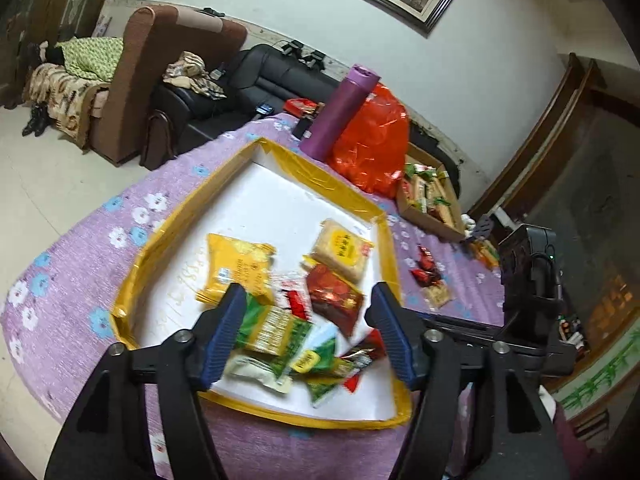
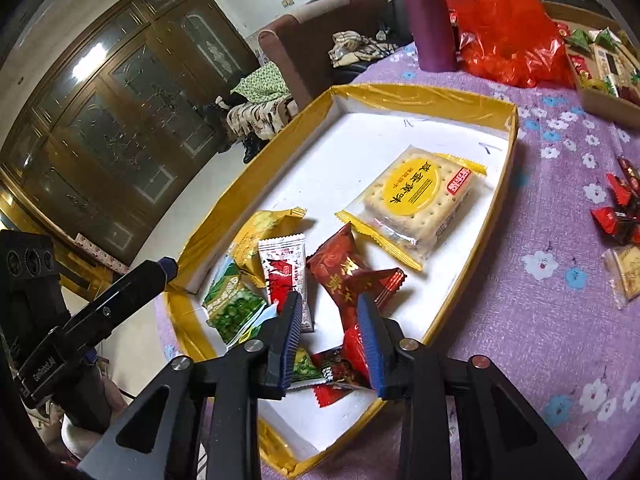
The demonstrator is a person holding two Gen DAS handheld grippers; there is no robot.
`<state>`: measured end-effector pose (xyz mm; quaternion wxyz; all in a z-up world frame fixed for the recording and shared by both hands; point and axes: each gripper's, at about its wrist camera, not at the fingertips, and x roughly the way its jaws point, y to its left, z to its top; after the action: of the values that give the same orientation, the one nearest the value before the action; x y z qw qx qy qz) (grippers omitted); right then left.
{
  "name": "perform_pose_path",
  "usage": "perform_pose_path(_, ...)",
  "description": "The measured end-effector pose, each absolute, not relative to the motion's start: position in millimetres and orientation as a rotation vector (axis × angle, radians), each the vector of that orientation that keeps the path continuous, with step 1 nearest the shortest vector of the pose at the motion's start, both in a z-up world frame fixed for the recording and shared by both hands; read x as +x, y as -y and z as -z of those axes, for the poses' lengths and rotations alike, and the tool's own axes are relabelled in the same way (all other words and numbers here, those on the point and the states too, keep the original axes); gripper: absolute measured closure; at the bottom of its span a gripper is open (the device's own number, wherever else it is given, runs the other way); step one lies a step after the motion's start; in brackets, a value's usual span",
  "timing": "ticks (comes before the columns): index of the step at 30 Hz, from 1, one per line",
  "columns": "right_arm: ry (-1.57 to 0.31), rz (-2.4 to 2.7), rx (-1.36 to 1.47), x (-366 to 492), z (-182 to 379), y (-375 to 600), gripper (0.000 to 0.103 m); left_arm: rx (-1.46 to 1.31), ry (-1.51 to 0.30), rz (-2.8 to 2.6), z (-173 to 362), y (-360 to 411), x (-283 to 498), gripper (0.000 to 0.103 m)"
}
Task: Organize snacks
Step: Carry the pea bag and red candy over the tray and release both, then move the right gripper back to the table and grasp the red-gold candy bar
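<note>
Both tools tilt down over the yellow tray (image 1: 132, 268): left tool (image 1: 306, 308) spread, right tool (image 2: 330, 322) slightly parted, neither gripping anything.

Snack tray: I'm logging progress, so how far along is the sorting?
Done: several packets lie in the yellow-rimmed tray, including the cracker pack. In hand: nothing; both hand-held grippers, left and right, hover open above it. Left: red candies on the tablecloth.
</note>
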<state>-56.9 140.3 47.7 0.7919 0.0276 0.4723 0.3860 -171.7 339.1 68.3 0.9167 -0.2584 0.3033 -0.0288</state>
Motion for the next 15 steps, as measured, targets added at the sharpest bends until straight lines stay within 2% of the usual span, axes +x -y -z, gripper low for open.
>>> perform_pose_path(2, -0.990, -0.823, 0.057, -61.6, -54.1, -133.2, 0.061, -0.540, -0.615, 0.096, -70.8, -334.2, -174.0, 0.036)
perform_pose_path(4, -0.957, -0.810, 0.056, -67.2, -61.4, -123.5, 0.057, -0.559, -0.604, 0.138, -73.4, -328.4, -175.8, 0.036)
perform_pose_path(10, -0.821, -0.738, 0.059, -80.0, -79.5, -83.0, 0.057, -0.518, -0.578, 0.230, -90.8, -294.7, -182.4, 0.036)
perform_pose_path(15, -0.728, -0.663, 0.107, -77.6, -87.8, -37.3, 0.045, -0.452, -0.621, 0.258, -100.1, -259.8, -183.6, 0.036)
